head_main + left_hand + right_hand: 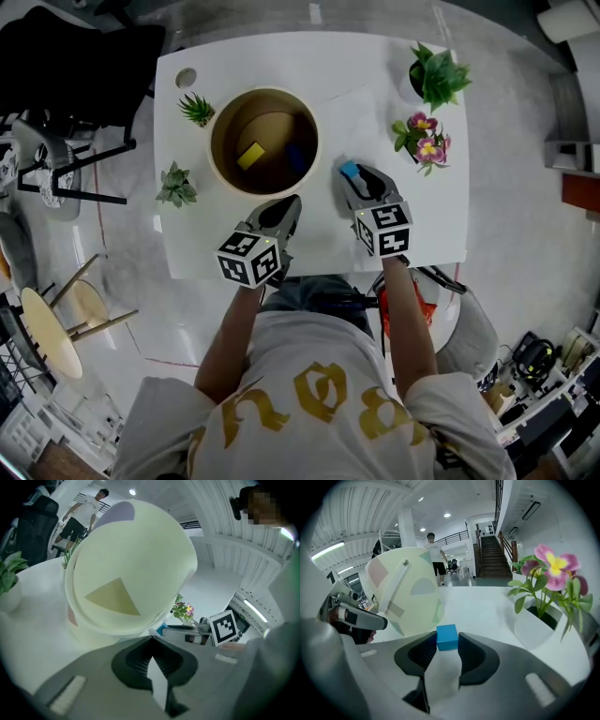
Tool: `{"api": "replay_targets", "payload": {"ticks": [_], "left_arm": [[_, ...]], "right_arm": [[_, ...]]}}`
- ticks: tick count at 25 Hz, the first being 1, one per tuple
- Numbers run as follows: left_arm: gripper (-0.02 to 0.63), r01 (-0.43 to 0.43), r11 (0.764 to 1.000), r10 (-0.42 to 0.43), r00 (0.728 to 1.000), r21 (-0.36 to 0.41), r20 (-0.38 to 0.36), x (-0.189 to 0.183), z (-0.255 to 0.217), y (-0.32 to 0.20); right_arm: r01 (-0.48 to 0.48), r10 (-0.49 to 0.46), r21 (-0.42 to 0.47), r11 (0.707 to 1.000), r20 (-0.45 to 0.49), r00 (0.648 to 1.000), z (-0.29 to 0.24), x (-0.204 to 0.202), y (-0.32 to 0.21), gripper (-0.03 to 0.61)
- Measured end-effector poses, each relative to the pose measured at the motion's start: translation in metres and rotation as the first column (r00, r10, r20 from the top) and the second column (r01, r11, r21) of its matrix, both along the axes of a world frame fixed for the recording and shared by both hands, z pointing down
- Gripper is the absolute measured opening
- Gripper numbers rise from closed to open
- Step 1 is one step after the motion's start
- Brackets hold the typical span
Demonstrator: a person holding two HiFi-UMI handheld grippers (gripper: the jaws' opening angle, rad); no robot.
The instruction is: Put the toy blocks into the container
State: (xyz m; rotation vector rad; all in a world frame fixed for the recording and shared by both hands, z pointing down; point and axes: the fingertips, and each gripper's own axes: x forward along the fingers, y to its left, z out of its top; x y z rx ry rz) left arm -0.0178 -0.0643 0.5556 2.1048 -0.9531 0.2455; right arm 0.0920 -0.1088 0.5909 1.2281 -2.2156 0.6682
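Our right claw [352, 176] stands half closed, its pads pressing a light blue block [447, 636] held low over the table [319, 66], just right of the container [230, 117]. Our left claw [151, 640], jaws together and empty, points slightly down at the container's near rim. Inside the container lie a yellow block [249, 155] and a dark blue block [294, 157].

open office-like hall: a white table [366, 66] on a concrete floor [506, 169], a black office chair [80, 56] left of the table, a staircase [492, 557] beyond the table.
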Motion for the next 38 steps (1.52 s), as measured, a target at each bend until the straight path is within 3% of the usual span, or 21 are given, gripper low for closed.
{"api": "replay_targets", "payload": {"ticks": [8, 16, 21, 34, 38], "left_arm": [[0.001, -0.007, 0.999, 0.007, 1.0, 0.038, -0.004, -0.003, -0.016, 0.003], [0.002, 0.008, 0.996, -0.005, 0.999, 0.086, -0.033, -0.015, -0.038, 0.003], [0.002, 0.03, 0.99, -0.022, 0.998, 0.138, -0.06, -0.027, -0.06, 0.002], [0.002, 0.067, 0.976, -0.052, 0.996, 0.209, -0.078, -0.051, -0.092, 0.003], [0.002, 0.096, 0.961, -0.072, 0.992, 0.261, -0.099, -0.058, -0.109, 0.002]], "right_arm": [[-0.051, 0.05, 0.031, 0.998, 0.038, 0.998, -0.022, 0.002, 0.006, 0.17], [-0.133, 0.126, 0.026, 0.991, 0.184, 0.975, -0.049, 0.004, 0.012, 0.17], [-0.117, 0.108, 0.069, 0.991, 0.12, 0.987, -0.06, 0.001, 0.016, 0.17], [-0.125, 0.102, 0.162, 0.979, 0.145, 0.984, -0.108, -0.008, 0.019, 0.17], [-0.124, 0.093, 0.185, 0.975, 0.167, 0.982, -0.124, -0.012, 0.016, 0.17]]}}
